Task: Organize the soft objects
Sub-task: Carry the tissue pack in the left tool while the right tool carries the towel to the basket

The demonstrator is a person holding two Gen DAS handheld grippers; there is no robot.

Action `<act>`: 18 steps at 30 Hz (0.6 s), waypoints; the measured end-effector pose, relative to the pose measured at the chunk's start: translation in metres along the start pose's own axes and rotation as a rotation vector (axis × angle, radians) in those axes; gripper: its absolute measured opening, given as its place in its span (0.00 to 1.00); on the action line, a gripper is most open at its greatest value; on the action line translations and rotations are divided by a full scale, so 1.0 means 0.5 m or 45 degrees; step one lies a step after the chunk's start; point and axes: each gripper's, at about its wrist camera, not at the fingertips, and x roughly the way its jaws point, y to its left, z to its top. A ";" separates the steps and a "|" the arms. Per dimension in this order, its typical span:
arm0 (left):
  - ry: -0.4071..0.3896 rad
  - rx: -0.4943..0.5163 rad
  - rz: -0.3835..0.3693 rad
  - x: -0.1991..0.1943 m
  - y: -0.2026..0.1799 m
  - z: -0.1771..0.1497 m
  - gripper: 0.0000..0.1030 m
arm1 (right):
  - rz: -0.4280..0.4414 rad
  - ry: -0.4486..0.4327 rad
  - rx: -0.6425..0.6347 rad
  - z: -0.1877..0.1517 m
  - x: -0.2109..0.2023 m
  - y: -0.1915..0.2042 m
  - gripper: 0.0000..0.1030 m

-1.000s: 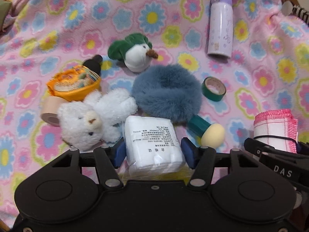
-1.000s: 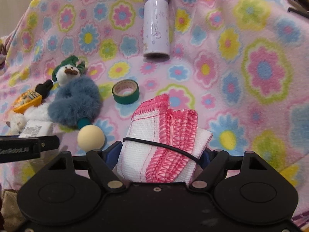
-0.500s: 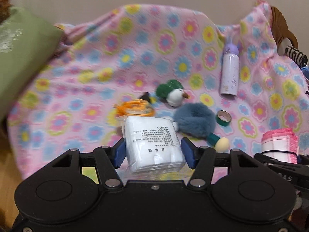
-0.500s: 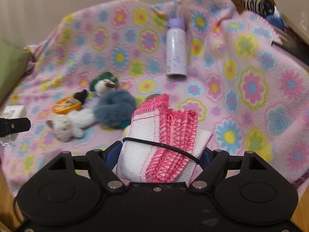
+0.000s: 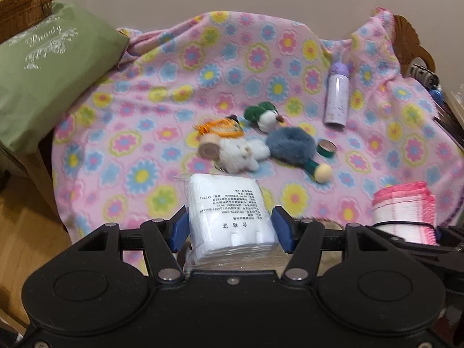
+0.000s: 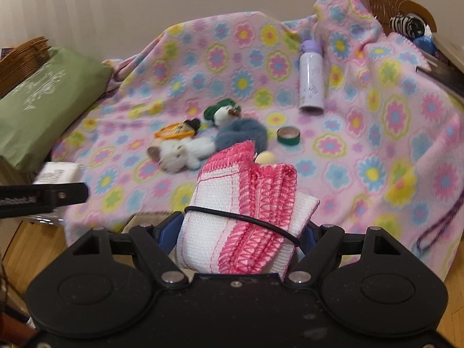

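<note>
My left gripper (image 5: 230,229) is shut on a white wrapped pack of cotton pads (image 5: 229,214), held in the air in front of the blanket's near edge. My right gripper (image 6: 240,235) is shut on a folded white cloth with pink trim (image 6: 243,203), bound by a black band; the cloth also shows in the left wrist view (image 5: 403,211). On the flowered pink blanket (image 5: 162,92) lie a white plush bear (image 5: 240,153), a blue fluffy scrunchie (image 5: 290,145) and a green-hatted plush head (image 5: 264,117).
A lilac bottle (image 5: 336,98), a green tape roll (image 5: 326,148), a beige tape roll (image 5: 208,148), an orange packet (image 5: 220,127) and a green-handled puff (image 5: 319,171) lie on the blanket. A green pillow (image 5: 43,78) lies left. Wooden floor (image 5: 29,232) is below.
Both grippers have pulled back and up from the blanket with their loads; the objects on it now look smaller and farther, and the pillow and floor have come into view.
</note>
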 end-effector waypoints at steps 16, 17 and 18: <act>0.114 -0.024 0.014 0.012 -0.034 -0.100 0.55 | 0.035 0.031 0.051 -0.071 -0.066 -0.016 0.77; 0.117 -0.027 0.019 0.014 -0.034 -0.102 0.55 | 0.032 0.043 0.057 -0.073 -0.064 -0.018 0.77; 0.118 -0.030 0.020 0.015 -0.034 -0.104 0.55 | 0.034 0.053 0.059 -0.075 -0.063 -0.017 0.77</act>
